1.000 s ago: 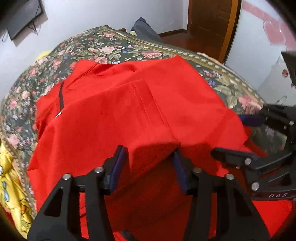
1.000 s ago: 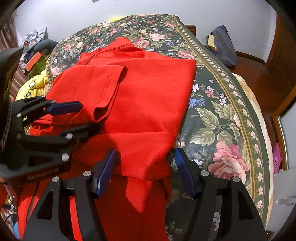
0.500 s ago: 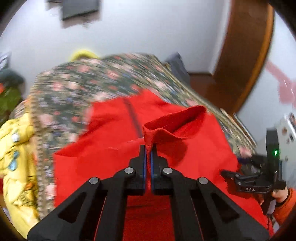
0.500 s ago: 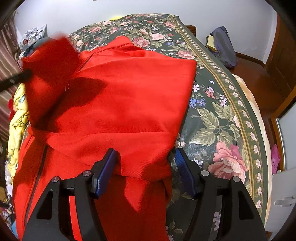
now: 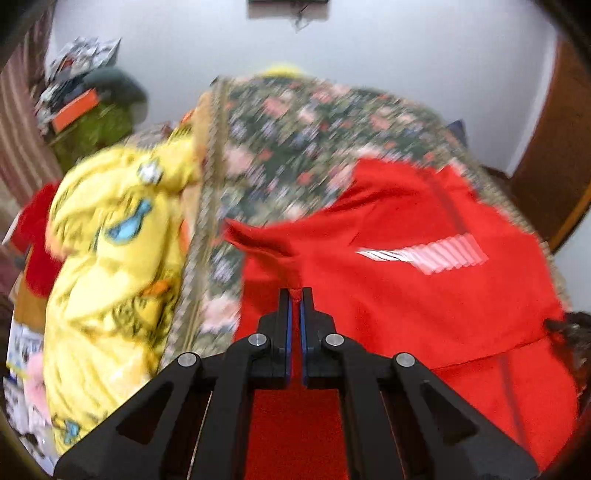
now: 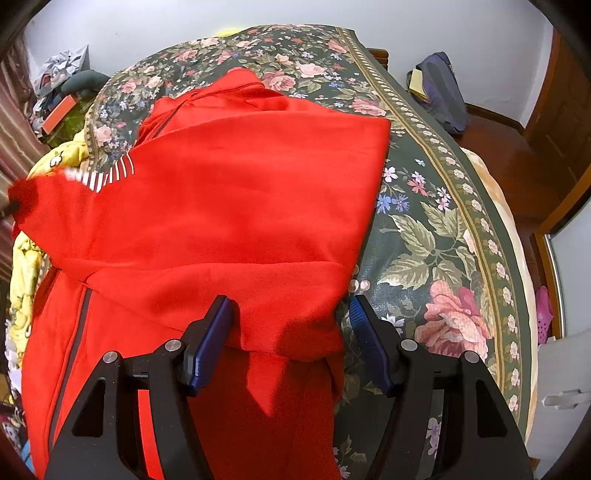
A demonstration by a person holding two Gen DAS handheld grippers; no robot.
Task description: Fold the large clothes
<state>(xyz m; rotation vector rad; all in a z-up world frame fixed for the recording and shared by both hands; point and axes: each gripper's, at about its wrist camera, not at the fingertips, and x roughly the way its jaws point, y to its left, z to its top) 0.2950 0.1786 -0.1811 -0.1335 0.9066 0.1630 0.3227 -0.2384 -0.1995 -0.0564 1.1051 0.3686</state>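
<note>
Floral bedspread (image 6: 436,236) beneath red garment (image 6: 240,206); left tool (image 5: 294,295) clenched on its fabric, right tool (image 6: 290,314) spread astride a fold.

Bedroom interior, plain white walls.
Bed (image 6: 436,206) with dark floral cover; brown wooden door (image 6: 565,110) and wood floor (image 6: 495,144) at right; dark bag (image 6: 441,92) against the wall (image 6: 147,26); cluttered pile (image 5: 77,96) at left.

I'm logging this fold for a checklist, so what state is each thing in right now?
red garment: partly folded on the bed, one edge lifted.
left gripper: shut on red garment.
right gripper: open, red fabric between its fingers.
floral bedspread: spread flat.
yellow printed fabric: crumpled beside the bed.
</note>
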